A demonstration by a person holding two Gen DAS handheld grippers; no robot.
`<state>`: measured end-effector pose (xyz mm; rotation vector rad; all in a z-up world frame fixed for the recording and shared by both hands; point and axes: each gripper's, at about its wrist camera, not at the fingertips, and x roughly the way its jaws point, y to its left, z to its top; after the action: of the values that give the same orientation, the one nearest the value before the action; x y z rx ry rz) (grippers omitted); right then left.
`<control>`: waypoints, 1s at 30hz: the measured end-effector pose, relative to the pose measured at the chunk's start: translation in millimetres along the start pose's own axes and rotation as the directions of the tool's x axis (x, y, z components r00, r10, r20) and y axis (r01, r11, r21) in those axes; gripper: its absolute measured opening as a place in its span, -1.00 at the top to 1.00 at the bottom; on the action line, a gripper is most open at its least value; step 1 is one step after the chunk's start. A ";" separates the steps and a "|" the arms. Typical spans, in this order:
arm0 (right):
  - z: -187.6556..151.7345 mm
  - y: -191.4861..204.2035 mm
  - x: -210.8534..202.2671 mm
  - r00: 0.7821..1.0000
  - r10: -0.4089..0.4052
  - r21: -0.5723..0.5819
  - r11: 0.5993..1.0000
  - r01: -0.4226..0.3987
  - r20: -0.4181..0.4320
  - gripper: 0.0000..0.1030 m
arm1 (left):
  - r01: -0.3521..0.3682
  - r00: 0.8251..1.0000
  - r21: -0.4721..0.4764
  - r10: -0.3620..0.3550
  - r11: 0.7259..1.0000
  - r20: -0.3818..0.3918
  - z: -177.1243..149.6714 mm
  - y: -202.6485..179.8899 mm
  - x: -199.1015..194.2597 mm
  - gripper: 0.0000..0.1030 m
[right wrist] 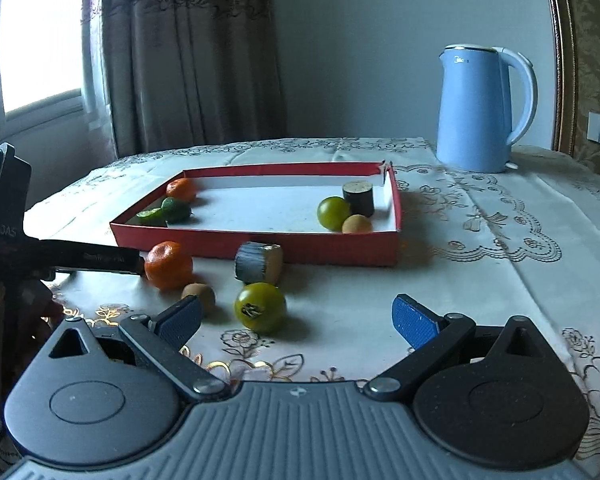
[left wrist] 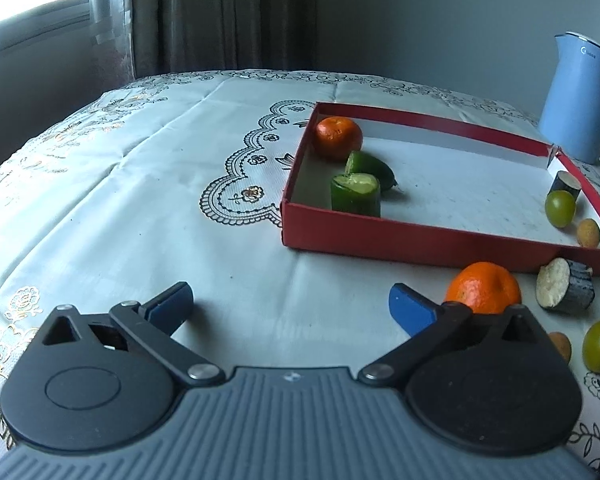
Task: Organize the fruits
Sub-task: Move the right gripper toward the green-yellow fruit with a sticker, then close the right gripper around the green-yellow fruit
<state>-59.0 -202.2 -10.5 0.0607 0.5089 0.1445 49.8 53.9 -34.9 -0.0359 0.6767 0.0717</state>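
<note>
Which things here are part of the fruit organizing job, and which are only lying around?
Job: red box; loose orange, green fruit, brown fruit, dark cut piece; fruits already in the box.

Lying about: blue kettle, curtain.

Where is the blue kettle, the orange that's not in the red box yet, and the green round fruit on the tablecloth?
Blue kettle (right wrist: 476, 112), right wrist view, middle of its body.
Loose orange (right wrist: 169, 265), right wrist view, its front skin.
Green round fruit (right wrist: 260, 307), right wrist view, middle of its front.
</note>
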 end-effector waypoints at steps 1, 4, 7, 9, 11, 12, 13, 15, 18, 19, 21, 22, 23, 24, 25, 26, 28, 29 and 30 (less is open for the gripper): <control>0.7 1.8 1.8 1.000 0.000 -0.001 1.000 0.000 -0.004 -0.97 | -0.003 1.000 0.002 0.003 1.000 0.002 -0.3 -0.5 0.0 -1.00; 2.1 8.2 7.5 1.000 0.006 -0.013 1.000 -0.006 -0.010 -0.96 | -0.003 1.000 0.001 0.003 1.000 0.006 -0.9 -0.3 0.2 -1.00; 3.6 16.4 17.4 1.000 -0.001 -0.045 0.999 0.000 -0.024 -0.61 | -0.001 1.000 0.001 0.001 1.000 0.007 -1.1 -0.1 0.2 -1.00; 5.2 20.7 26.4 0.999 -0.009 -0.054 0.999 0.006 -0.046 -0.10 | -0.001 1.000 0.001 0.001 1.000 0.007 -0.9 -0.2 0.3 -1.00; 5.9 22.2 34.3 0.997 -0.001 -0.051 0.999 -0.002 -0.075 -0.02 | 0.000 1.000 -0.001 0.000 1.000 0.008 -1.3 0.5 -0.2 -1.00; 5.4 22.5 36.9 0.997 0.000 -0.050 0.999 -0.004 -0.083 -0.02 | 0.000 1.000 -0.001 0.000 1.000 0.007 -1.3 0.6 -0.2 -1.00; 4.4 23.0 38.5 0.996 -0.005 -0.053 0.999 0.000 -0.087 0.00 | -0.001 1.000 0.000 0.001 1.000 0.007 -1.2 0.7 -0.2 -1.00; 2.7 24.1 40.2 0.996 -0.005 -0.056 0.998 0.000 -0.094 0.19 | 0.000 1.000 -0.001 0.000 1.000 0.008 -1.3 1.3 -0.4 -1.00; 2.0 25.4 40.6 0.995 0.002 -0.061 0.998 -0.008 -0.097 0.34 | 0.001 1.000 -0.002 -0.001 1.000 0.008 -1.2 0.7 -0.5 -1.00; 1.8 26.9 40.9 0.995 -0.002 -0.071 0.997 -0.005 -0.095 0.34 | 0.001 1.000 -0.002 -0.001 1.000 0.008 -1.2 0.8 -0.6 -1.00; 0.8 28.6 40.9 0.996 -0.008 -0.081 0.997 0.000 -0.089 0.34 | 0.002 1.000 -0.002 -0.002 1.000 0.008 -1.2 0.7 -0.6 -1.00; 0.6 28.2 40.5 0.996 -0.006 -0.079 0.997 0.000 -0.088 0.34 | 0.001 1.000 -0.002 -0.001 1.000 0.008 -1.3 0.6 -0.8 -1.00; 0.8 27.6 40.3 0.996 -0.004 -0.076 0.997 -0.002 -0.088 0.34 | 0.001 1.000 -0.002 -0.001 1.000 0.008 -1.3 0.7 -0.9 -1.00; 0.9 26.9 39.8 0.996 -0.002 -0.072 0.997 -0.004 -0.088 0.34 | 0.001 1.000 -0.002 -0.001 1.000 0.008 -1.2 0.7 -0.9 -1.00; 1.0 26.4 39.0 0.996 -0.003 -0.071 0.997 -0.003 -0.087 0.34 | 0.001 1.000 -0.002 -0.001 1.000 0.008 -1.2 0.7 -0.9 -1.00; 1.4 26.0 37.7 0.996 -0.007 -0.074 0.997 0.000 -0.084 0.34 | 0.001 1.000 -0.002 -0.001 1.000 0.008 -1.2 0.7 -0.9 -1.00; 3.8 24.6 34.8 0.997 -0.014 -0.082 0.997 0.008 -0.070 0.34 | 0.001 1.000 -0.001 -0.001 1.000 0.007 -1.2 0.5 -0.9 -1.00; 6.5 22.9 32.9 0.998 -0.018 -0.080 0.997 0.013 -0.060 0.34 | 0.000 1.000 -0.001 0.000 1.000 0.007 -1.2 0.5 -0.9 -1.00; 9.8 20.7 30.7 0.999 -0.022 -0.078 0.997 0.019 -0.045 0.34 | 0.001 1.000 -0.002 -0.001 1.000 0.008 -1.2 0.8 -1.0 -1.00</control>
<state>-30.2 -177.3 -14.7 -0.0236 0.5493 0.1458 48.2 54.5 -35.2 -0.0384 0.6690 0.0712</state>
